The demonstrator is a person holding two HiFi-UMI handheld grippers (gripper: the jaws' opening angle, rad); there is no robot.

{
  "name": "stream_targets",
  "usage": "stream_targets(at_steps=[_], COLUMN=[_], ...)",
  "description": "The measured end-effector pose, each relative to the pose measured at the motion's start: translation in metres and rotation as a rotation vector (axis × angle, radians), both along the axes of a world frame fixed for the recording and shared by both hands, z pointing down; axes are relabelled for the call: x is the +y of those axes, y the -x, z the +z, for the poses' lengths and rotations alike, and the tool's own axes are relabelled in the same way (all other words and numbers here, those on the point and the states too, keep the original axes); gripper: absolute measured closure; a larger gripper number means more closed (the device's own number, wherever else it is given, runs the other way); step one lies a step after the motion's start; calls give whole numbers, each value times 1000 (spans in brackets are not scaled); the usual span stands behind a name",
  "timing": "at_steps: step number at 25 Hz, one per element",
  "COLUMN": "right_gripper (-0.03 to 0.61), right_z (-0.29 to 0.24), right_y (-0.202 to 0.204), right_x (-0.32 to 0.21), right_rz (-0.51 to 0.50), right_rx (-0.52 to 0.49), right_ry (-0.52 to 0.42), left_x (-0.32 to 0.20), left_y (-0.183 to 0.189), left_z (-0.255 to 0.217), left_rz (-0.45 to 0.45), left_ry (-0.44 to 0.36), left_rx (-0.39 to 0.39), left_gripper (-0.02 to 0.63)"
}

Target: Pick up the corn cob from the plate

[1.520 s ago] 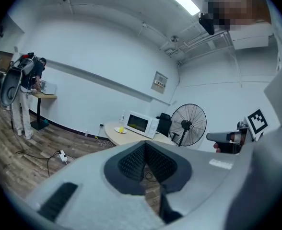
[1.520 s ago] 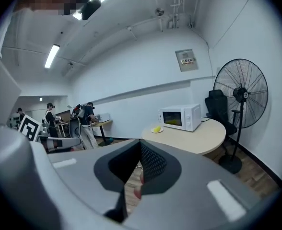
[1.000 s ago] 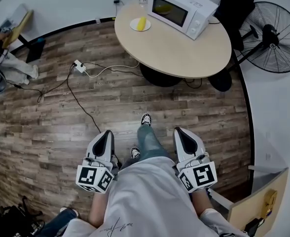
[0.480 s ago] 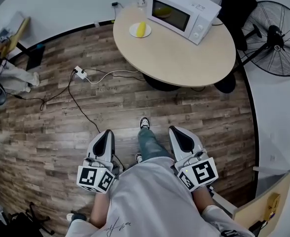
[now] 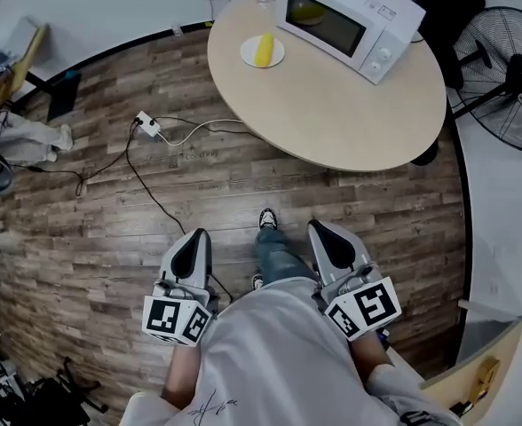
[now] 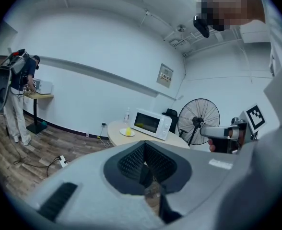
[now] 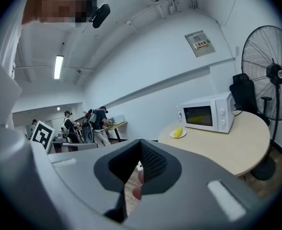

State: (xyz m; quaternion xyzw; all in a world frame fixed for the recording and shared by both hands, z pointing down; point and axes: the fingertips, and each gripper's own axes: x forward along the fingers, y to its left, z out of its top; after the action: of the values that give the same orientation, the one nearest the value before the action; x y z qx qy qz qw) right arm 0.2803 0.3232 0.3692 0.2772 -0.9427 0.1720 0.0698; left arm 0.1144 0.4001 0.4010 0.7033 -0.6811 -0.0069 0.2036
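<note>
A yellow corn cob (image 5: 263, 48) lies on a small white plate (image 5: 247, 55) at the far left of a round beige table (image 5: 332, 105). It also shows in the left gripper view as the corn cob (image 6: 128, 131), and in the right gripper view as the corn cob (image 7: 178, 132) on its plate (image 7: 178, 136). My left gripper (image 5: 193, 236) and right gripper (image 5: 319, 230) are held low in front of my body, over the wood floor, well short of the table. Both are shut with nothing in them.
A white microwave (image 5: 350, 18) with something yellow inside stands on the table beside the plate. A standing fan (image 5: 510, 69) is to the right of the table. A power strip (image 5: 147, 123) with cables lies on the floor to the left. Other people stand at a far desk (image 7: 100, 123).
The table, plate and microwave have come nearer and sit lower and larger in the head view. Both grippers stay shut in front of my body.
</note>
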Motion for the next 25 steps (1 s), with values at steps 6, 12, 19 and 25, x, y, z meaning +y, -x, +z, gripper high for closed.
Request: stream_targets(at_steps=[6,12,19,25], right_gripper=[565,565,565,565], right_z=[6,9,14,21], right_y=[28,46,57,60], right_x=[-45,-90,-141,-160], right_rz=[-31,-48,-33,-24], right_rx=[52,65,73,71], right_ry=[-23,-20,-29,-8], left_x=[-51,-107,-151,-176], left_y=[23,34,41,43], left_z=[5,2,3,0], left_rz=[-9,3,18,37], left_ry=[16,10,29,35], left_rx=[7,0,-16,-18], left_gripper=[618,618,618,618])
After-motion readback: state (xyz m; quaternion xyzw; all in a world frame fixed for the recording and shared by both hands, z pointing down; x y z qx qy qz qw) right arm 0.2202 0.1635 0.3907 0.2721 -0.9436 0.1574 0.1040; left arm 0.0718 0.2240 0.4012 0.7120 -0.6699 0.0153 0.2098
